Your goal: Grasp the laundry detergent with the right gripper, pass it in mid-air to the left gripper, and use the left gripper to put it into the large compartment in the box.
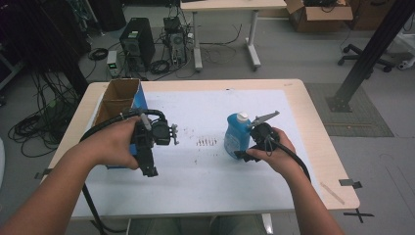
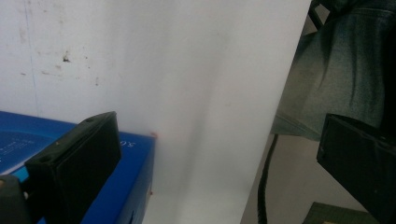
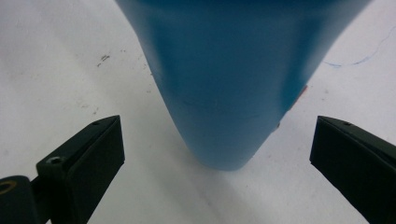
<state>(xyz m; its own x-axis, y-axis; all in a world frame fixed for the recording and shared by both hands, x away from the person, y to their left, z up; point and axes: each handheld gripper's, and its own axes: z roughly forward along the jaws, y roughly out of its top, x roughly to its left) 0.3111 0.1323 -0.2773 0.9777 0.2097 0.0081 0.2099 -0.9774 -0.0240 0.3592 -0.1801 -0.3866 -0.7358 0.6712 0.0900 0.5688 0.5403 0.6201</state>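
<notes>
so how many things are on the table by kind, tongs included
blue bottle: 1
cardboard box with blue side: 1
white mat: 1
tongs, left and right: 2
total: 5

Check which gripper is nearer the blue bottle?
Right. The right gripper sits right at the blue bottle, jaws open on either side of it. The left gripper is across the table by the blue box.

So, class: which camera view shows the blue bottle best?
The high view: the whole bottle stands upright with its white cap, beside the right tool. The right gripper view gives a blurred close-up of its blue body between open jaws. The left gripper view adds nothing.
</notes>
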